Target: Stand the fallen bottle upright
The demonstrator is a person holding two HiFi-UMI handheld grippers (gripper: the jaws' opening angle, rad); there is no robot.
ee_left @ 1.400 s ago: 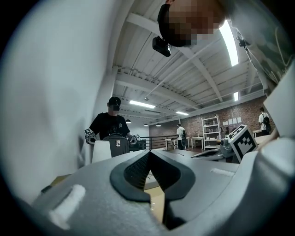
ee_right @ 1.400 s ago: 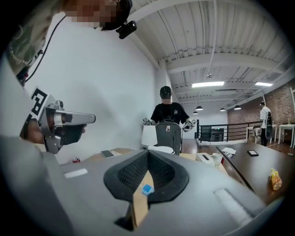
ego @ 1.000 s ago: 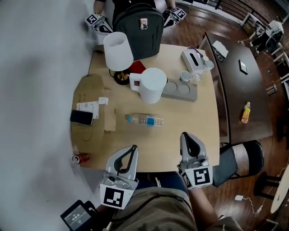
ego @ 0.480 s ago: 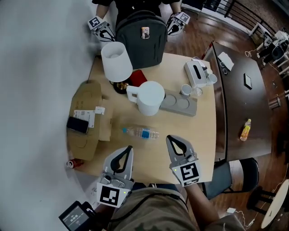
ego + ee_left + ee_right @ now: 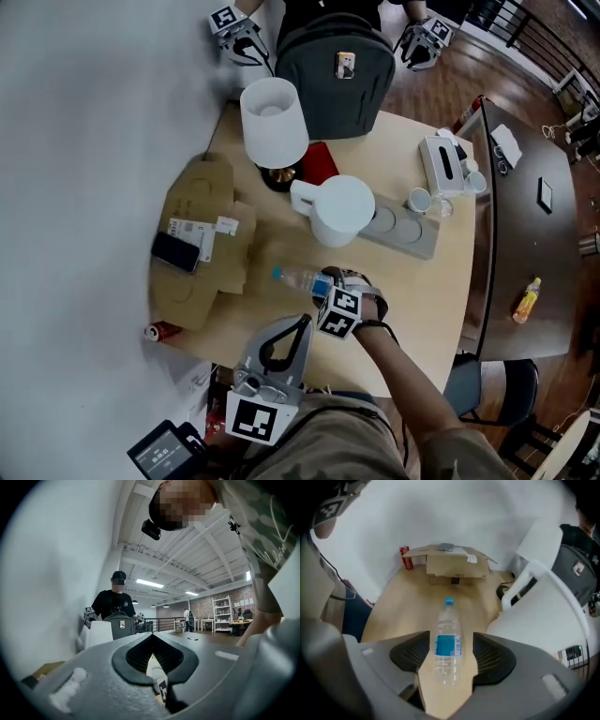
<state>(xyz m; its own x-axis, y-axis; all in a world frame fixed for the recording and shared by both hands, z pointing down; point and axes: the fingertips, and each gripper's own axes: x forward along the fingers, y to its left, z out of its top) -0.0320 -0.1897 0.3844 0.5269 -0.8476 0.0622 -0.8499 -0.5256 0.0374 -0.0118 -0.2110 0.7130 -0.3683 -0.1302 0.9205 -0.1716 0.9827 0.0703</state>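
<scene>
The bottle [image 5: 448, 641] lies on its side, mid-frame on the table [image 5: 412, 281]; nothing is righted yet. The right gripper [image 5: 335, 286] straddles it, jaws opening, pads clear. The left gripper [image 5: 300, 323], lower centre, is closed and empty.

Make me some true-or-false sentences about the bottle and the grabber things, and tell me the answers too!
1. The bottle lies on its side on the table. True.
2. The bottle's cap is red. False: it is blue.
3. The right gripper squeezes the bottle. False: its jaws are opening, and the bottle lies between them with a gap on each side.
4. A phone lies on the cardboard. True.
5. The left gripper is shut and holds nothing. True.
</scene>
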